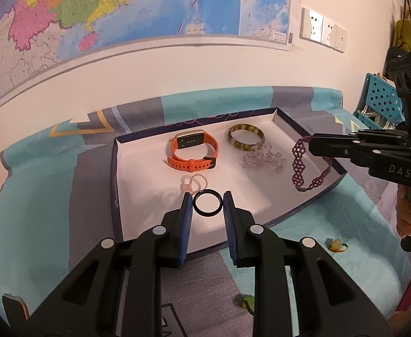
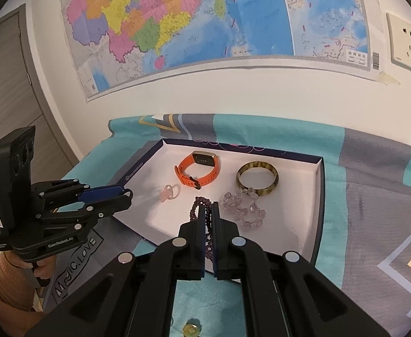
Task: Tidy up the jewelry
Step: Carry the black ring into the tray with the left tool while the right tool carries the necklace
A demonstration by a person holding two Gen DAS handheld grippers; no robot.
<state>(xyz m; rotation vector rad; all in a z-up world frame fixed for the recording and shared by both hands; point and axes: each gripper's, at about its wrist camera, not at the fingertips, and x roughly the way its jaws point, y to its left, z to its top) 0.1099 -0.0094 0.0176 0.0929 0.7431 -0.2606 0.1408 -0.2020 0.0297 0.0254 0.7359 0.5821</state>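
A white tray [image 1: 143,168] [image 2: 289,219] with a navy rim lies on the teal and grey cloth. My left gripper [image 1: 207,198] [image 2: 127,193] is shut on a thin black ring [image 1: 207,202], held above the tray's near part. My right gripper [image 2: 209,207] [image 1: 311,143] is shut on a purple beaded bracelet [image 1: 298,165] [image 2: 196,210], which dangles over the tray's right side. Inside the tray lie an orange watch [image 1: 190,141] [image 2: 204,158], an amber bangle [image 1: 244,127] [image 2: 239,179], a clear bead bracelet [image 1: 264,158] [image 2: 228,199] and a pink ring [image 1: 187,187] [image 2: 170,192].
Two small pieces lie on the cloth [image 1: 51,196] in front of the tray: a yellow-green one [image 1: 336,244] [image 2: 191,328] and a green one [image 1: 244,302]. A wall with a map stands close behind. A blue crate [image 1: 379,104] is at the right, a door [image 2: 6,84] at the left.
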